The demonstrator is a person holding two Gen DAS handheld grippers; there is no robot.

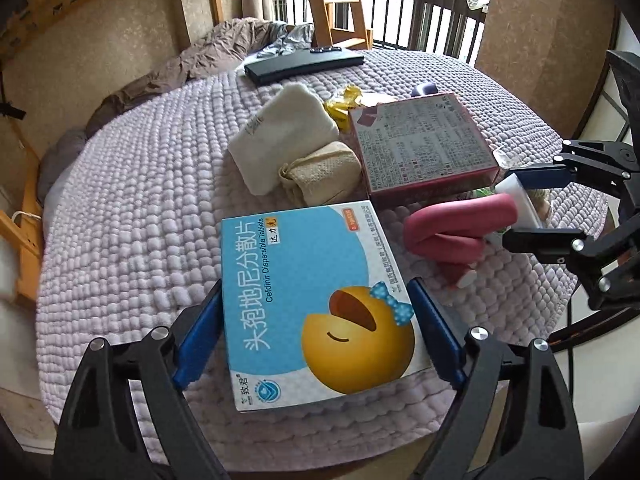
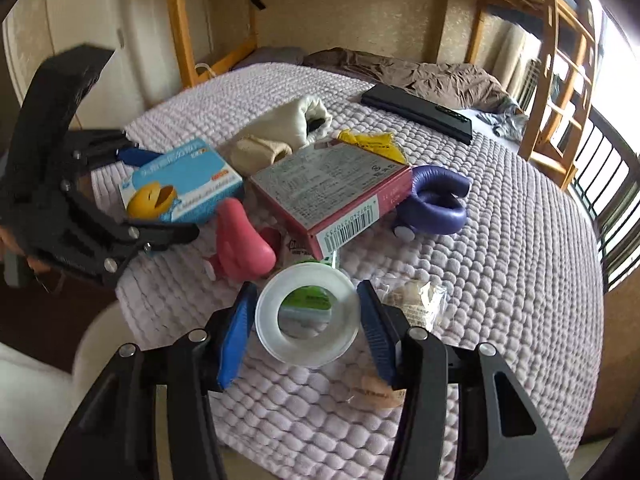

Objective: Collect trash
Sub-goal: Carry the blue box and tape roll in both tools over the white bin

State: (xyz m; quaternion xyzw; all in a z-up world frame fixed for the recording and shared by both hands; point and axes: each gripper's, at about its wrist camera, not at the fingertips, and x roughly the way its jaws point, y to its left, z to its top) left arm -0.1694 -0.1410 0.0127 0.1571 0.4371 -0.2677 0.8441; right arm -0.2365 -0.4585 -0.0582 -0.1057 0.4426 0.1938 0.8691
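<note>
A blue medicine box (image 1: 304, 292) with a yellow cartoon face lies on the lilac quilt (image 1: 140, 240). My left gripper (image 1: 316, 332) is shut on it, one blue pad against each long side. A clear tape roll (image 2: 306, 322) sits between the blue pads of my right gripper (image 2: 306, 320), which touch it on both sides. A green packet (image 2: 310, 300) shows through the roll's hole. In the left wrist view, my right gripper (image 1: 524, 208) holds the tape roll (image 1: 520, 200) at the far right. In the right wrist view, my left gripper (image 2: 156, 196) straddles the medicine box (image 2: 184, 184).
A pink box (image 2: 332, 188), a pink foam roller (image 2: 240, 240), a purple roller (image 2: 436, 204), a yellow wrapper (image 2: 372, 142), cream cloth pouches (image 1: 284, 136) and a clear snack wrapper (image 2: 416, 300) lie close together. A black flat device (image 1: 304, 62) lies farther back. A wooden ladder (image 1: 340, 4) stands beyond the bed.
</note>
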